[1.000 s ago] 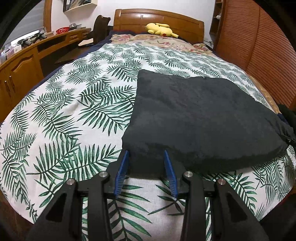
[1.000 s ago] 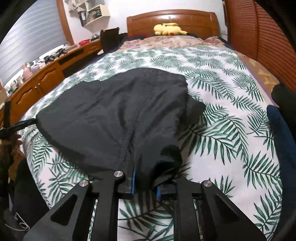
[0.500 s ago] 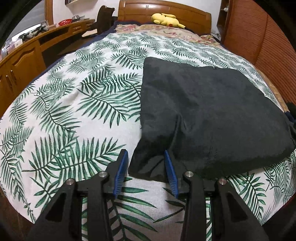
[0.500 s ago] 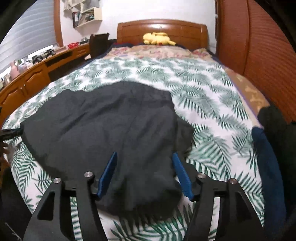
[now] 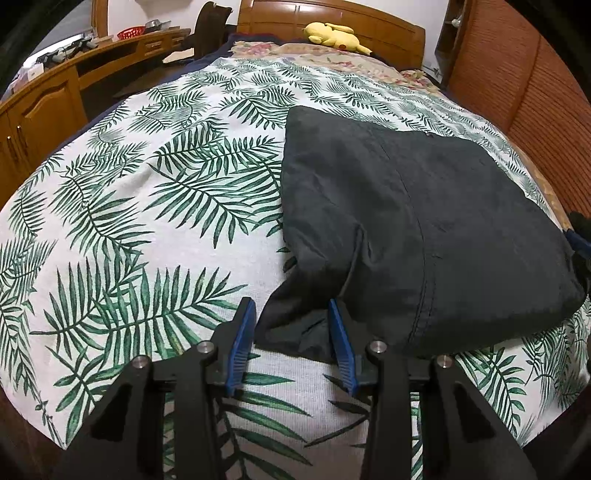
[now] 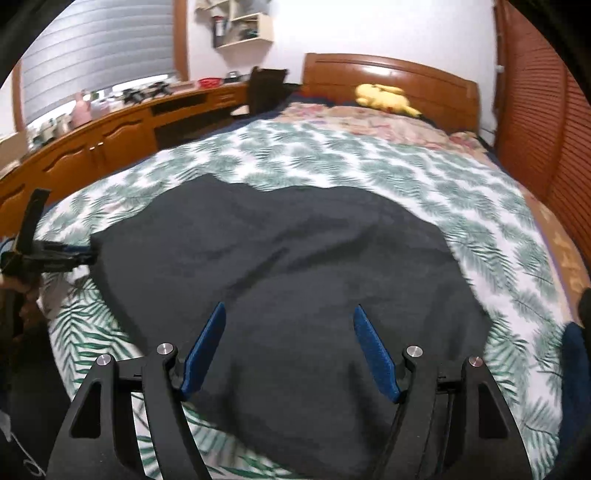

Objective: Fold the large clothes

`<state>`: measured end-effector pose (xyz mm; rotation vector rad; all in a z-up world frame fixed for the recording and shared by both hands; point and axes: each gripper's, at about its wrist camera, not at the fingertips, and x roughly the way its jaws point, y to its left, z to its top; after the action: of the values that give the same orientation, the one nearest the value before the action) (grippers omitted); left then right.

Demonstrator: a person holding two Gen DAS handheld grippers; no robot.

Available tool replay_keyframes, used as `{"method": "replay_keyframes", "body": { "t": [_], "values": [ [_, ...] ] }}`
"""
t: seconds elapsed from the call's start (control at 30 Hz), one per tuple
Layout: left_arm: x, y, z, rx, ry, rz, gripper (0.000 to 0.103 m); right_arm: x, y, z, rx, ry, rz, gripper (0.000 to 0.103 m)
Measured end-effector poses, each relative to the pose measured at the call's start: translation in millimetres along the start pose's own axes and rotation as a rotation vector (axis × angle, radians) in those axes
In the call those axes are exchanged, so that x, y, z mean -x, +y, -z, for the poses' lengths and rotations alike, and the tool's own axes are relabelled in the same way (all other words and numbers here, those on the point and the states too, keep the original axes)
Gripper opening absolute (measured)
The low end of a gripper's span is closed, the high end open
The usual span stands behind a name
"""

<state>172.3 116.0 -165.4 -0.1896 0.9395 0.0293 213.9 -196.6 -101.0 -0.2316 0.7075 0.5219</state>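
Observation:
A large dark grey garment (image 5: 417,221) lies folded flat on the palm-leaf bedspread (image 5: 147,221). In the left wrist view my left gripper (image 5: 291,332) is open, its blue pads either side of the garment's rumpled near-left corner, not closed on it. In the right wrist view the same garment (image 6: 295,258) spreads across the bed. My right gripper (image 6: 288,343) is wide open and empty, held above the garment's near edge. The left gripper (image 6: 55,254) shows at the far left by the garment's corner.
A wooden headboard (image 5: 332,18) with a yellow plush toy (image 5: 332,35) stands at the far end. A wooden desk and cabinets (image 5: 44,99) run along the left. A slatted wooden wardrobe (image 5: 535,92) lines the right. Dark blue cloth (image 6: 576,369) lies at the bed's right edge.
My right gripper opened, let go of the garment and rose back above it. The left gripper stayed open; the garment's near-left corner has bunched up between its pads.

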Motion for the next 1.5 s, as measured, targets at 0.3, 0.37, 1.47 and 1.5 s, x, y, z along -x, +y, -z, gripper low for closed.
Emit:
{"method": "replay_keyframes", "body": {
  "t": [0.3,0.37,1.47,1.5],
  "values": [
    [4,-2,0,-0.010,-0.012,0.014,0.020,-43,34,19,0.061,0.119,-0.075,0.074],
    [13,-10,-2,-0.044,-0.043,-0.006,0.007,-54,37,27,0.095,0.152,-0.064,0.074],
    [77,-373,-55,-0.612,-0.230,0.317,0.000,87,-145,93,-0.215,0.018,0.157,0.074],
    [68,-382,-49,-0.626,-0.208,0.318,0.000,87,-146,94,-0.219,0.021,0.158,0.074]
  ]
}}
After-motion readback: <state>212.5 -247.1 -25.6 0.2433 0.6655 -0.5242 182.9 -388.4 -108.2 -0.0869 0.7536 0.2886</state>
